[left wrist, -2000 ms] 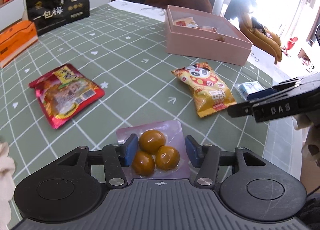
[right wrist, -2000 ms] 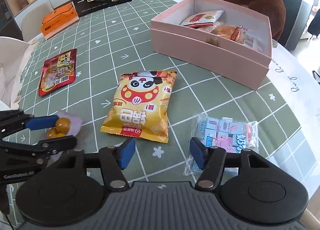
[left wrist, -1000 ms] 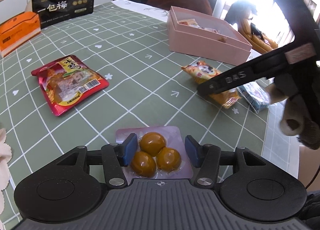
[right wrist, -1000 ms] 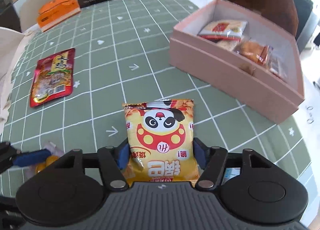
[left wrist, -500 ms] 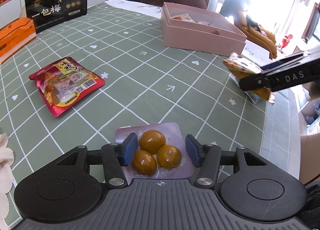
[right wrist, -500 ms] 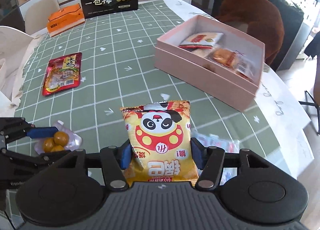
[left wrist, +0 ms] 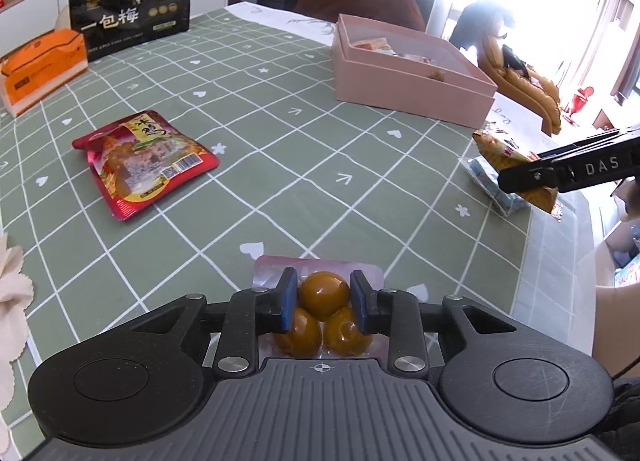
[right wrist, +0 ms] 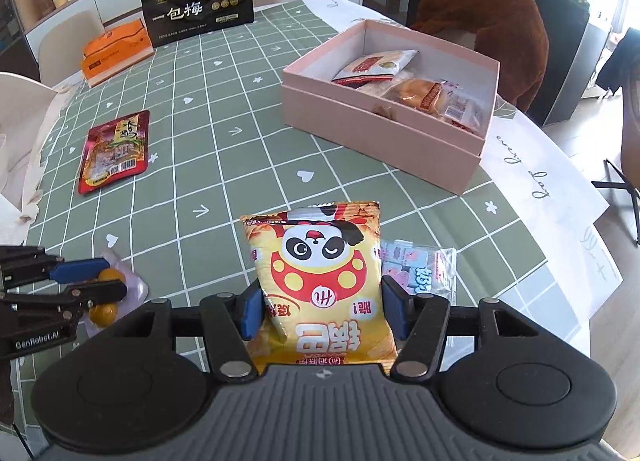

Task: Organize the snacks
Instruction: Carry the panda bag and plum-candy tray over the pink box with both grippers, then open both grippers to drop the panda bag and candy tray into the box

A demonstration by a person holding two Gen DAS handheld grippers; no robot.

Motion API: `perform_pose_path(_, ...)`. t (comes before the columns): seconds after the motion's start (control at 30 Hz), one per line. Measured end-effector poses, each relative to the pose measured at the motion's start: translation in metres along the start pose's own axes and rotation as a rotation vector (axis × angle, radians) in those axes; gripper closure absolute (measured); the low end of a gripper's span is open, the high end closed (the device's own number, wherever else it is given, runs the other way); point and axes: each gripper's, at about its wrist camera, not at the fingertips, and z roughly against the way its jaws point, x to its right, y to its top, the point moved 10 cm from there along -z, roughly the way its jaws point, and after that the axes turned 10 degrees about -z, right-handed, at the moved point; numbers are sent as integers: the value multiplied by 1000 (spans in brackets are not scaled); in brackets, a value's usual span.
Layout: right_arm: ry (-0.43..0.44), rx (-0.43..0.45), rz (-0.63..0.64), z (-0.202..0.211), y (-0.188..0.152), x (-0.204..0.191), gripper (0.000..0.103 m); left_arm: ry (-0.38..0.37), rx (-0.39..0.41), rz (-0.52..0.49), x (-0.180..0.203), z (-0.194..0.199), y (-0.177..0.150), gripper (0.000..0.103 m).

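Observation:
A clear pack of three brown eggs (left wrist: pixel 316 265) lies on the green checked tablecloth (left wrist: pixel 280 149) close to me. My left gripper (left wrist: pixel 324 289) is over it, jaws closing, its blue pads touching the top egg on both sides. My right gripper (right wrist: pixel 322 301) is shut on a yellow panda snack bag (right wrist: pixel 320 261) and holds it clear of the table. In the left wrist view that bag (left wrist: pixel 500 151) hangs at the far right. The open pink box (right wrist: pixel 380 141) with several snacks inside stands beyond it.
A red pouch (left wrist: pixel 144 165) lies flat at the left. A blue and pink candy pack (right wrist: pixel 416 265) lies under the lifted bag near the table's edge. A black bag (left wrist: pixel 128 21) and an orange box (left wrist: pixel 40 65) stand at the far end. A brown chair (right wrist: pixel 492 33) is behind the box.
The left jaws have narrowed from wide apart to touching the top egg. The right gripper has lifted the panda bag off the table, showing the candy pack beneath.

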Motion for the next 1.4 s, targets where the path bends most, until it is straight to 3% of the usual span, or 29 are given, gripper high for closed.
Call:
perform_pose_path(0.2,18,14,-16,6,1,5,45,-11,33,-51,18,15,21,70)
perform_pose_path(0.3,32,19,-38,13,6,11,45,-17,98,-64,27,27,48,71)
perform_pose_path(0.4,49,50,-50,28,21,16,45,-44,206,-37,30,42,94,71)
perform_pose_path(0.53,38,157,-45,60,69,27,45,-95,342,-35,34,50,175,70)
perform_pose_path(0.73,-18,270,-73,76,145,61,44,-157,458,1,46,-1,281,70)
perform_pose_path(0.77,-27,277,-78,73,154,67,44,-193,451,45,48,-16,294,70)
perform_pose_path(0.83,-23,271,-97,63,166,79,44,-280,342,152,51,-55,308,71)
perform_pose_path(0.9,-14,246,-123,46,173,90,44,-286,290,201,48,-81,311,72)
perform_pose_path(1.03,-12,225,-157,7,181,104,44,-196,240,191,32,-97,287,72)
perform_pose_path(1.2,52,148,-187,-50,193,96,43,-50,97,247,-21,-102,207,72)
perform_pose_path(1.4,-6,84,-142,-74,178,71,43,123,14,342,-87,-76,118,72)
